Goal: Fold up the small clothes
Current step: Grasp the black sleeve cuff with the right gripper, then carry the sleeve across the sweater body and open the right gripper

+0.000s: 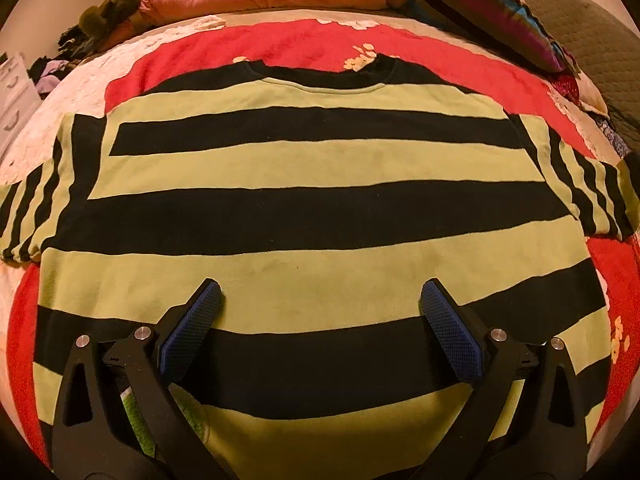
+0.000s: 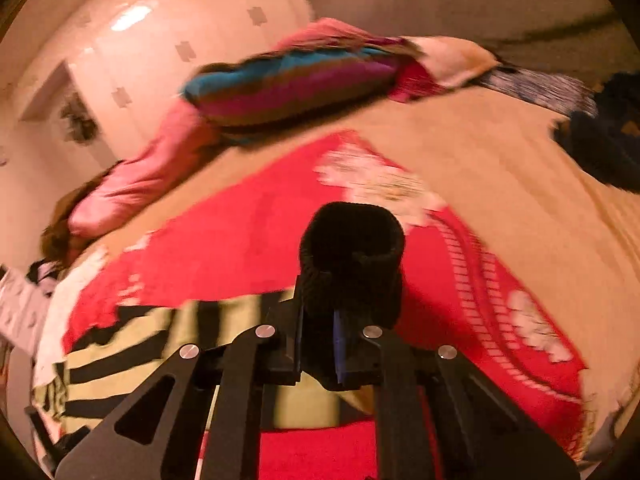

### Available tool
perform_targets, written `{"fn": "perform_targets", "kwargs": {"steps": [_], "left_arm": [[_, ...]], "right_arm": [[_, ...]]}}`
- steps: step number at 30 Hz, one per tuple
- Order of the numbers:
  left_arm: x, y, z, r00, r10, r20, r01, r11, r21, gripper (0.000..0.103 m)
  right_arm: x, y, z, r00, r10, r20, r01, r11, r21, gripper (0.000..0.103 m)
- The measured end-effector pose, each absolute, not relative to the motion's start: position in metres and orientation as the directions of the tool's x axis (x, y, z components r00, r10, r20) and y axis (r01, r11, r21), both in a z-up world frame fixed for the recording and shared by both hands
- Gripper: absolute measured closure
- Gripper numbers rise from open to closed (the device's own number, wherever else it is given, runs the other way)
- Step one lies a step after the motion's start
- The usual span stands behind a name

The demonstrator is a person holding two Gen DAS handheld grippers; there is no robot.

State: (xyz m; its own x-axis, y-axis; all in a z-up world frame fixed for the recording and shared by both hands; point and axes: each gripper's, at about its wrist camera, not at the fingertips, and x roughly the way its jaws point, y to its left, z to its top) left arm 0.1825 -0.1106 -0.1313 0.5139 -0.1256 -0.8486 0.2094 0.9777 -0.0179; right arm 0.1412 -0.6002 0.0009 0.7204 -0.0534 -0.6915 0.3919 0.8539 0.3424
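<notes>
We see the right gripper (image 2: 318, 350) at six o'clock, its jaws clamped on a black ribbed cuff (image 2: 352, 256) that stands up from them toward the centre. The cuff's sleeve (image 2: 120, 344), striped black and pale green, trails off to eight o'clock over a red blanket (image 2: 248, 236) with white flowers. A striped pillow (image 2: 296, 84) lies at twelve o'clock, a pink pillow (image 2: 132, 184) at ten o'clock. A dark blue heap (image 2: 600, 136) sits at two o'clock. The whole view is blurred.

Left tongs (image 1: 320, 300) – black linked arms, silver round pivot screws, blue textured pads (image 1: 448, 332); right tongs (image 2: 318, 344) match – blue pad edges.
</notes>
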Motion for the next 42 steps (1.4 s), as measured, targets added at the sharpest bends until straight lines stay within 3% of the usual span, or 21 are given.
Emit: {"fn": "perform_targets", "kwargs": {"steps": [14,24,26,28,31,35,42], "left_arm": [[0.19,-0.084,-0.114,0.552,-0.139,-0.822,0.14,0.987,-0.073,0.009],[0.194,-0.063,-0.112,0.554,-0.162,-0.817,0.088,0.987,-0.136,0.009],[0.195,-0.062,-0.112,0.554,-0.161,-0.817,0.084,0.987,-0.138,0.009],[0.195,-0.06,-0.111,0.554,-0.165,-0.816,0.081,0.986,-0.144,0.009],[0.196,-0.059,-0.111,0.553,-0.173,-0.815,0.08,0.985,-0.155,0.009],[0.195,-0.059,-0.11,0.548,-0.193,-0.814,0.091,0.981,-0.171,0.009],[0.198,-0.072,-0.102,0.526,-0.295,-0.798,0.13,0.955,-0.268,0.009]], "right_arm": [[0.201,-0.418,0.027,0.687,0.344,-0.64,-0.018,0.888,0.459,0.092],[0.219,-0.332,0.004,0.586,0.463,-0.665,-0.098,0.855,0.509,0.092],[0.221,-0.325,0.0,0.569,0.489,-0.661,-0.108,0.841,0.53,0.086],[0.222,-0.324,-0.001,0.556,0.531,-0.639,-0.128,0.815,0.566,0.067],[0.217,-0.328,0.007,0.575,0.566,-0.59,-0.16,0.785,0.598,0.055],[0.205,-0.352,0.013,0.618,0.553,-0.559,-0.157,0.783,0.601,0.048],[0.188,-0.385,-0.01,0.607,0.313,-0.73,-0.027,0.926,0.375,0.044]]}}
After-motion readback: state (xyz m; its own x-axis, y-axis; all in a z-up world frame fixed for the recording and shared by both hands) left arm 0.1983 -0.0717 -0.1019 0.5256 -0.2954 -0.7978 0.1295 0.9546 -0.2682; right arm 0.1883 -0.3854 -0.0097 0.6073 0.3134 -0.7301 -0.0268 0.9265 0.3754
